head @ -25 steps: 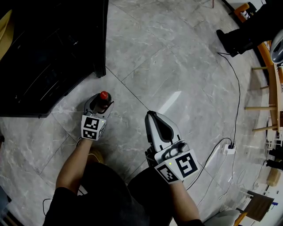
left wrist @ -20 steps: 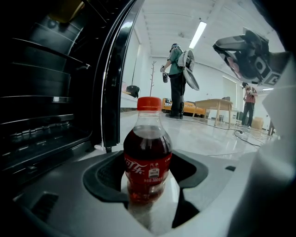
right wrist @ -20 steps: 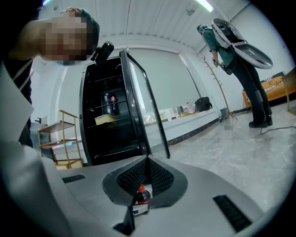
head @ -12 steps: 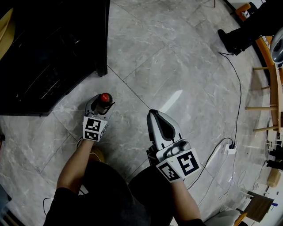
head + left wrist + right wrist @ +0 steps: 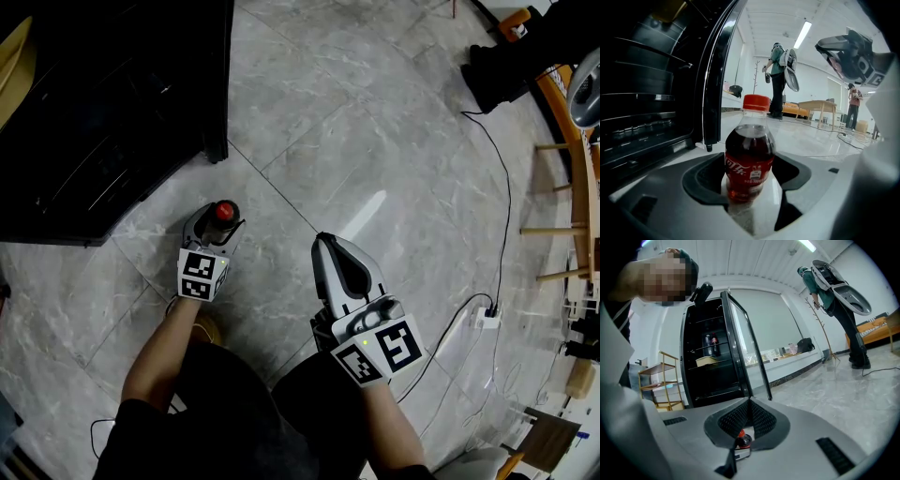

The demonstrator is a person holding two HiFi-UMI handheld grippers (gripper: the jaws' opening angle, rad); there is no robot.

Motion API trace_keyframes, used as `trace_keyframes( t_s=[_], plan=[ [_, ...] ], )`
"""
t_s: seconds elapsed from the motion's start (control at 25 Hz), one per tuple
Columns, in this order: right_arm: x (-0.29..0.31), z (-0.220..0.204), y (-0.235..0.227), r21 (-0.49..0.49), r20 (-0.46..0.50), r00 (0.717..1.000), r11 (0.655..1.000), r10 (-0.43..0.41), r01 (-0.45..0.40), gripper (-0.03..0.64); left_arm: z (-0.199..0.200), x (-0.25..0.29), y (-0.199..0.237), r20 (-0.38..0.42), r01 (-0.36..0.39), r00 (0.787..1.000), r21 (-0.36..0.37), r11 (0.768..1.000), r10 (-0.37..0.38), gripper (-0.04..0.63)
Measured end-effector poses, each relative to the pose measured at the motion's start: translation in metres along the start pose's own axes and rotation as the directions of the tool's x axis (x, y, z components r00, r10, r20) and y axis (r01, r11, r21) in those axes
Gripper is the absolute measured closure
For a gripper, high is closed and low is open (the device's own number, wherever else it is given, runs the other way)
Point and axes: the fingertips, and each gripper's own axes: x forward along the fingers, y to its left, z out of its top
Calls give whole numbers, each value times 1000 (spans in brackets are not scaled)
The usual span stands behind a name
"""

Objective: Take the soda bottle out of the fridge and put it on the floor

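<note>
A small soda bottle (image 5: 749, 157) with dark cola, a red label and a red cap stands upright between my left gripper's jaws, low over the grey marble floor (image 5: 375, 122). In the head view its red cap (image 5: 223, 210) shows just ahead of the left gripper (image 5: 215, 228), which is shut on the bottle's body. My right gripper (image 5: 325, 246) is shut with nothing in it and hovers to the right of the bottle. Through the slit under its closed jaws, the right gripper view shows the bottle (image 5: 743, 440) small and far off. The black fridge (image 5: 112, 103) stands at the upper left with its door (image 5: 743, 348) open.
A black cable runs across the floor to a white power strip (image 5: 486, 317) at the right. Wooden chair legs (image 5: 558, 227) line the right edge. A person with a backpack (image 5: 780, 77) stands in the background near a wooden table (image 5: 816, 106). A wooden shelf (image 5: 658, 380) stands beside the fridge.
</note>
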Motion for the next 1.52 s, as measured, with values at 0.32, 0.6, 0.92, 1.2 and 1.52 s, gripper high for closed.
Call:
trace_keyframes(
  t_s=[0.32,0.6,0.92,1.2,1.52],
  plan=[
    [-2,0,-1,3,2,1000,1000,0,0,594,-5,-1,-2,-8,-16,1000,3,1000,16,194],
    [-1,1,3,12,13,1000,1000,5,-6,594,-1,-10,-8,-10,-6,1000,11,1000,7,176],
    [2,24,9,66,30,999,997,-35,33,594,45,-45,-21,4,5,1000,-31,1000,-5,176],
    [-4,87,21,109,-38,998,992,-58,62,594,146,-81,-34,3,23,1000,-60,998,-23,176],
    [-17,209,49,162,-119,989,981,-86,105,594,304,-140,-54,-23,84,996,-50,995,-86,176]
  ],
)
